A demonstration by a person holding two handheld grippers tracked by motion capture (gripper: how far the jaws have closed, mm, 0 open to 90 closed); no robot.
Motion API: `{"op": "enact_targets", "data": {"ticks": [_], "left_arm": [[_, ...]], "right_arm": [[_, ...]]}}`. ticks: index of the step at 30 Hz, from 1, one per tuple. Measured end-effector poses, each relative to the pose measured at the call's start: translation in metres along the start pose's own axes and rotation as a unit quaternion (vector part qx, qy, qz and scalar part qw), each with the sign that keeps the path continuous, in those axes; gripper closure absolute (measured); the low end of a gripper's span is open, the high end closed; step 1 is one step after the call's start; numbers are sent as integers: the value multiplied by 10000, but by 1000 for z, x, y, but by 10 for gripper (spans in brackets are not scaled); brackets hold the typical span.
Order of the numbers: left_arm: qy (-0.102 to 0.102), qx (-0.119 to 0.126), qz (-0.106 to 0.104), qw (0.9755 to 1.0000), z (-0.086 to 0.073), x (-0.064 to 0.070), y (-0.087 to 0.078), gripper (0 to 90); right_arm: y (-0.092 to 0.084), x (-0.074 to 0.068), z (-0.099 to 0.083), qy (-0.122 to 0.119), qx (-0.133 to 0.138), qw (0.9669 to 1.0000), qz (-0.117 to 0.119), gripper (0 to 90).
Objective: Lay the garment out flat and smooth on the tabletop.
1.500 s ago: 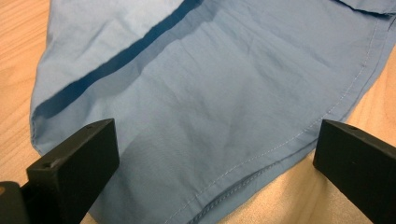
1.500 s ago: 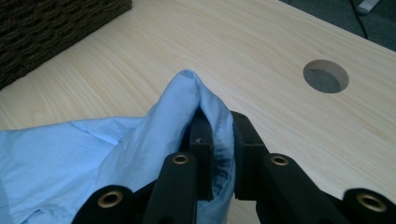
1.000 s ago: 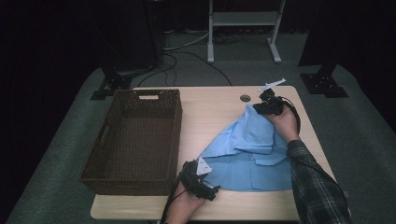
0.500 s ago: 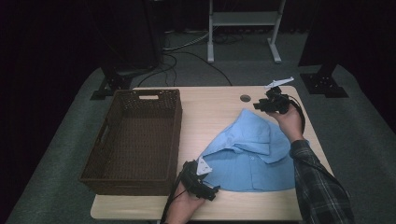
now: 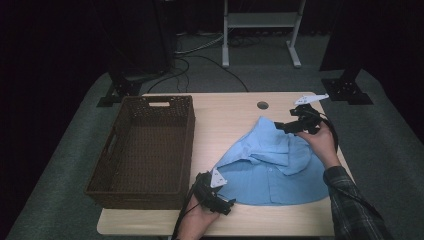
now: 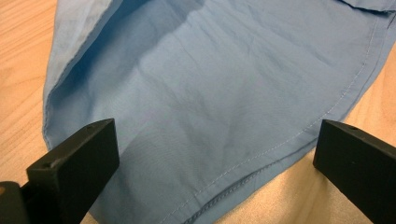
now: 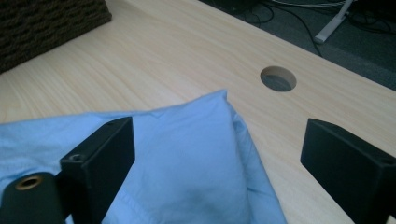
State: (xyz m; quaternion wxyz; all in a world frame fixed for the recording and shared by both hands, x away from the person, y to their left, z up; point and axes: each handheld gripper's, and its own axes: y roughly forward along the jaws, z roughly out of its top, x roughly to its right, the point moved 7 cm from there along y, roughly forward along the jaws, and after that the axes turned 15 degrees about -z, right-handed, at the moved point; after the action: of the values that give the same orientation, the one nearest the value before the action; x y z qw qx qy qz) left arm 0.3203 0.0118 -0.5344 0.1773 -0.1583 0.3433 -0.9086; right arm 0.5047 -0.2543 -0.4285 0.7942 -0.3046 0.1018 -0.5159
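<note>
A: Where does the blue shirt (image 5: 272, 165) lie?

B: Spread on the pale wooden bench (image 5: 225, 117), right of the woven brown basket (image 5: 145, 145); its long axis runs from the near hem to a folded peak at the far end.

A: And the claws?

B: The right claw (image 5: 287, 126), just opened, stands spread and empty beside that peak. The left claw (image 5: 220, 202) is spread at the stitched hem, apparently not pinching. Cloth: thin, creased cotton.

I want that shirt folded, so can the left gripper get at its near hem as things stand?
Probably yes: the left gripper has its jaws wide open, with the blue shirt and its hem lying flat on the table between them.
</note>
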Motion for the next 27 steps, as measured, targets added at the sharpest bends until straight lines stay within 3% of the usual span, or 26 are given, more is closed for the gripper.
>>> {"op": "enact_targets", "data": {"ticks": [4, 10, 16, 27], "left_arm": [[1, -1, 0, 10000, 0, 0, 0, 0], [0, -12, -2, 10000, 0, 0, 0, 0], [0, -10, -1, 10000, 0, 0, 0, 0], [0, -10, 0, 10000, 0, 0, 0, 0]], "right_arm": [[-7, -3, -14, -54, -17, 10000, -14, 13], [-17, -7, -37, -173, -117, 9998, -63, 0], [-27, -11, -61, -56, -117, 9999, 33, 0], [-23, -14, -107, -76, -318, 9995, 33, 0]]}}
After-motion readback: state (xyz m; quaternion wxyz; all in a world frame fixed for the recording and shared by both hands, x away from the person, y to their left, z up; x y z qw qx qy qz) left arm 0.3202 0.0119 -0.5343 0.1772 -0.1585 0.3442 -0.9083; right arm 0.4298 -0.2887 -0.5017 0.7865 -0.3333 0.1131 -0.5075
